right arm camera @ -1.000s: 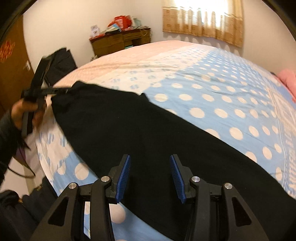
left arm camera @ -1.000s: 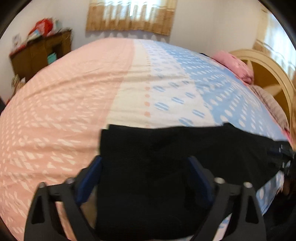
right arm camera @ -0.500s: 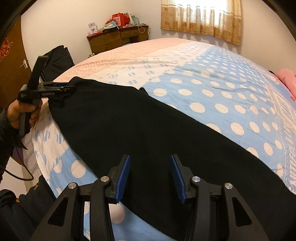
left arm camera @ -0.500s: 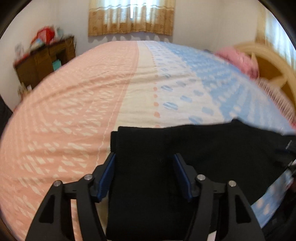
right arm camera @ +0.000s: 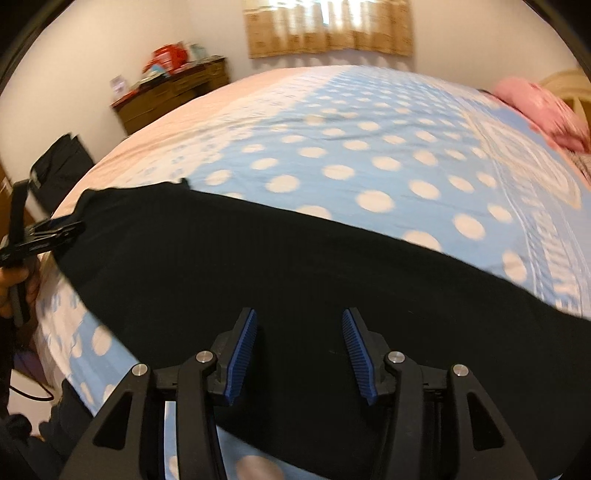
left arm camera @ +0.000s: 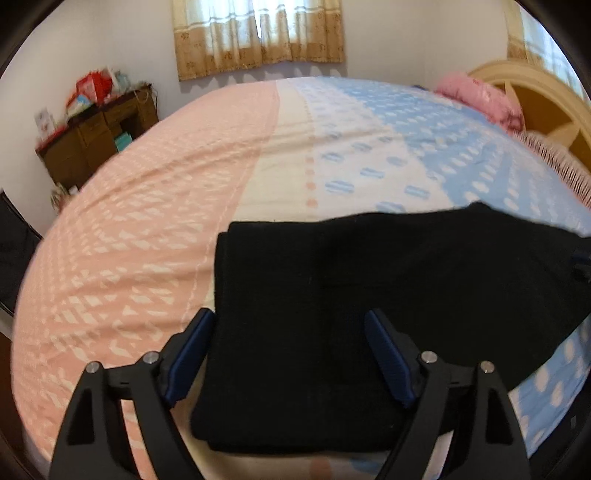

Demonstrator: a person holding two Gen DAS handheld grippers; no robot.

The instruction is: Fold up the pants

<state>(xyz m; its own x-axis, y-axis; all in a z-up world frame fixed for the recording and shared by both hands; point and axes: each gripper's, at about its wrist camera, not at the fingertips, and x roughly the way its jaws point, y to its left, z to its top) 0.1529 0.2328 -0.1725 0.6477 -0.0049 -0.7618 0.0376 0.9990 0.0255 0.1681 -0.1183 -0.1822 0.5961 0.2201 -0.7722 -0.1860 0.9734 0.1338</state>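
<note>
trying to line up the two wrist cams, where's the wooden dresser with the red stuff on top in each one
Left wrist view: the wooden dresser stands at the far left, against the wall beyond the pink side of the bed.
Right wrist view: the dresser sits upper left of centre, past the bed's far corner.
Shared landmark: the tan curtain, top centre in both.

1. The left gripper (left arm camera: 290,345) narrowed, and its jaws are now opening again over the black pants (left arm camera: 332,295).
2. The right gripper (right arm camera: 299,350) slid sideways, its jaws opening slightly.
</note>
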